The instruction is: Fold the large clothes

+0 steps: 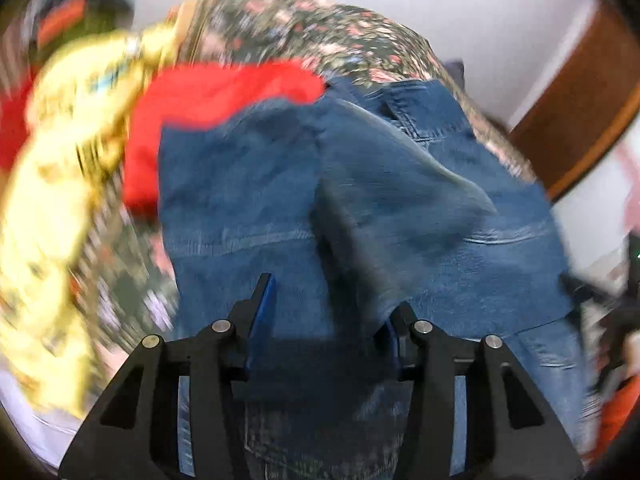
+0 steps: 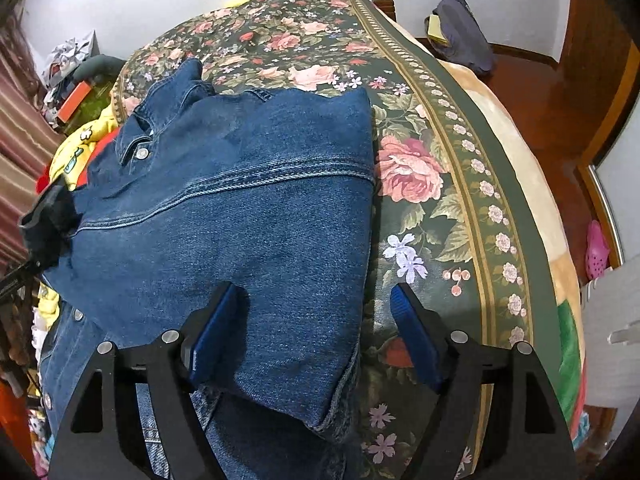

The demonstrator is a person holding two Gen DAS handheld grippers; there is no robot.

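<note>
Jacket: denim jacket point(image 2: 240, 216) folded on the flowered bed point(image 2: 440, 208), centre frame — long axis toward the collar, upper left.
Right gripper point(image 2: 316, 328): fingers spread, straddling the jacket's lower right edge.
Left gripper point(image 1: 326, 320): a denim fold lies between its fingers — whether they pinch it, cannot tell.

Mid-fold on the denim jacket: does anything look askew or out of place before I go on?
Yes. The denim jacket is not square: its collar end is skewed to the far left, overlapping the red and yellow garments beside it on the floral bedspread. The left wrist view is blurred, so finer creases are unclear.
</note>
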